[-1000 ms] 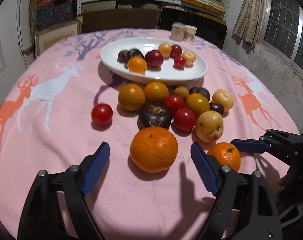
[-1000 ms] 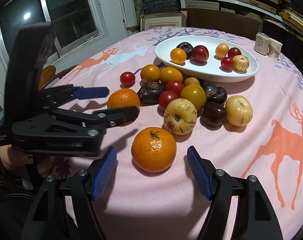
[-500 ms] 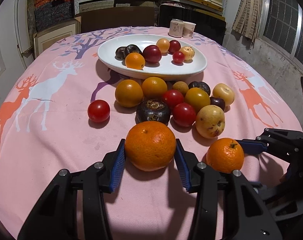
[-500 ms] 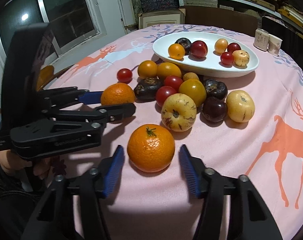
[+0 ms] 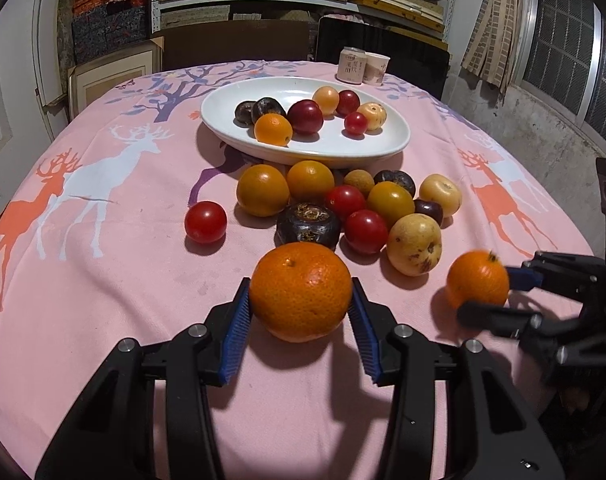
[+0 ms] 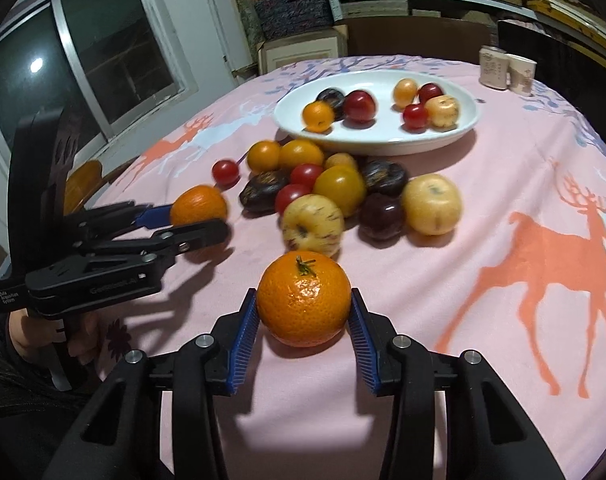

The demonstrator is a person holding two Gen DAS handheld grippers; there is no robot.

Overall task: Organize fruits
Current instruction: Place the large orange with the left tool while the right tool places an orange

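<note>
My left gripper point(image 5: 299, 308) is shut on a large orange point(image 5: 301, 290) and holds it just above the pink cloth. My right gripper point(image 6: 303, 316) is shut on a stemmed mandarin point(image 6: 304, 298), also low over the cloth. Each gripper shows in the other's view: the right one with its mandarin point(image 5: 478, 279) and the left one with its orange point(image 6: 199, 205). A heap of loose fruit point(image 5: 343, 204) lies in front of a white oval plate point(image 5: 387, 148) that holds several fruits. The plate also shows in the right wrist view point(image 6: 459, 130).
A lone red tomato point(image 5: 205, 222) lies left of the heap. Two paper cups point(image 5: 363, 66) stand at the table's far edge. The round table's edge curves close on both sides. Shelves and boxes stand behind the table.
Both grippers have closed from wide open onto their oranges. Each orange has since risen slightly off the cloth, and the views are blurred by motion.
</note>
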